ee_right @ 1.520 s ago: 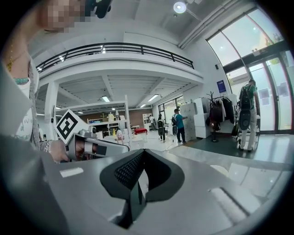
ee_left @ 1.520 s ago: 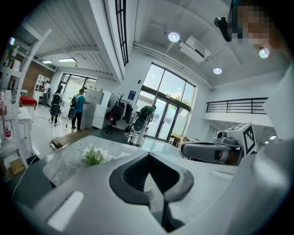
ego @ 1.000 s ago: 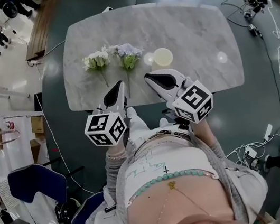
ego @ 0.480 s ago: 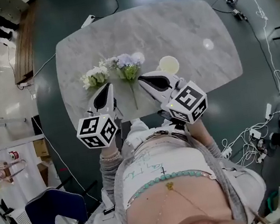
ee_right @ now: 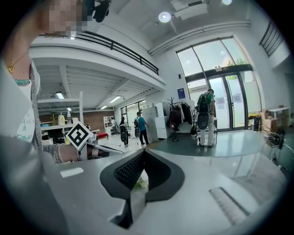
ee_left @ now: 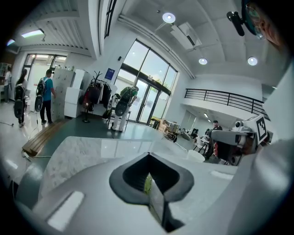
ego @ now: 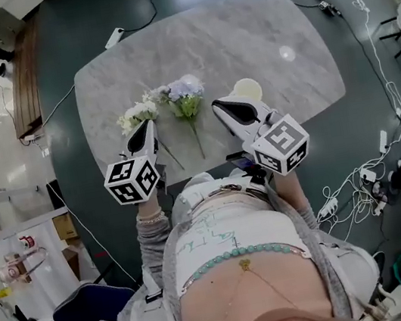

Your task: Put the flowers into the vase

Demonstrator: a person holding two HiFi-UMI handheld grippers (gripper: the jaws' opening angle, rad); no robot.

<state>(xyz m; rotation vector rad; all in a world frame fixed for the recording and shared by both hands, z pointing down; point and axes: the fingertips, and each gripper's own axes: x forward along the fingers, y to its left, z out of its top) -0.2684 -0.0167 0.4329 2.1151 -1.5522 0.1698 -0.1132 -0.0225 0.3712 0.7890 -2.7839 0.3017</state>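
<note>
Both jaws are together on nothing, and your left gripper [ego: 147, 124] is the nearer one to the white flowers [ego: 138, 114] on the table [ego: 240, 33], well left of the vase [ego: 248, 90] — stem running back toward you — while your right gripper [ego: 217, 105] sits just beside the vase.

Polished grey-white veined stone forms the counter [ego: 241, 41], which mirrors a ceiling light toward its right edge. The dark green floor [ego: 364, 127] around it shines glossy. The left gripper [ego: 144, 127] and right gripper [ego: 223, 106] have smooth white plastic shells. The right one's fingers [ee_right: 127, 170] have matt black ribbed pads. The marker cubes [ego: 132, 179] carry matt black-and-white print. The vase [ego: 247, 91] looks pale and translucent, and the flowers [ego: 185, 93] have soft, matt petals.
</note>
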